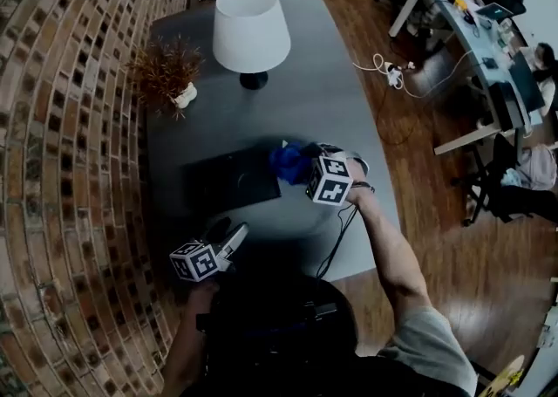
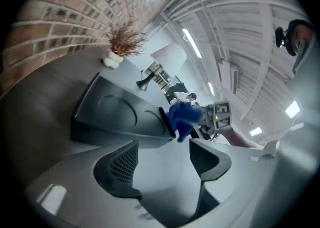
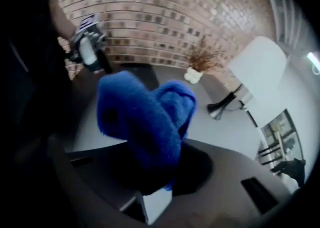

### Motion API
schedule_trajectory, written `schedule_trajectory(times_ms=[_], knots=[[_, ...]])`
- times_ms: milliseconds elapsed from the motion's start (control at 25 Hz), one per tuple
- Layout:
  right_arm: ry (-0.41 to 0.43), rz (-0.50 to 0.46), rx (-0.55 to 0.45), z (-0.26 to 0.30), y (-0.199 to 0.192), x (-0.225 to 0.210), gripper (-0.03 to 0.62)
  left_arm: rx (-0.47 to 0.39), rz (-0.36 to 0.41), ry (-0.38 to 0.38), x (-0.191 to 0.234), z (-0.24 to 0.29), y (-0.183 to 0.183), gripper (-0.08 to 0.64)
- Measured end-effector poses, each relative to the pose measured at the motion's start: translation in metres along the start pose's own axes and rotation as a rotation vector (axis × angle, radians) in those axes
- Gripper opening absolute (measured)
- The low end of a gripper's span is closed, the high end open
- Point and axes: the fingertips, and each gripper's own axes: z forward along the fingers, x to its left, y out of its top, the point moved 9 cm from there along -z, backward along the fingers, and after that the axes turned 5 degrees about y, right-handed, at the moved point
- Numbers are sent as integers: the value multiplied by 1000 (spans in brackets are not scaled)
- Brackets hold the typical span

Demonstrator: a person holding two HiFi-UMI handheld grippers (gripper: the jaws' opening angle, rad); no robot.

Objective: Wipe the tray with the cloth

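my right tool (image 1: 302, 170) is pinched hard on the blue cloth (image 1: 288, 161), which bulges out past the jaws in a thick wad. the cloth sits at the right end of the dark tray (image 1: 228, 181), by its far corner; i cannot tell whether it touches the surface or hangs just above it. my left tool (image 1: 237, 231) has its jaws spread with nothing between them, and it hovers near the tray's near side, aimed across it. the tray lies flat on the grey worktop (image 1: 323, 99), well clear of the lamp (image 1: 251, 27) and the dried plant (image 1: 166, 68).

as i judge it, the wiping is only starting. to do it well i should lower the wad until it flattens on the tray, then drag it in long overlapping passes from this end to the other, getting into the shallow round hollow and along the rim. the tray looks light and may skid on the smooth worktop, so my left tool would do best closing on or bracing the near edge. i should keep the pinch firm so the cloth does not pull free
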Motion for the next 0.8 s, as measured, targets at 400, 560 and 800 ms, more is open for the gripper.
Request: schedule_trajectory(times_ms=[400, 560, 800], knots=[[313, -161, 167, 97, 78, -53, 80, -168, -206, 114, 52, -3, 6, 341], [464, -132, 128, 85, 68, -28, 78, -159, -163, 152, 74, -2, 30, 345], [609, -5, -73, 60, 37, 99, 80, -119, -50, 82, 78, 38, 92, 387]])
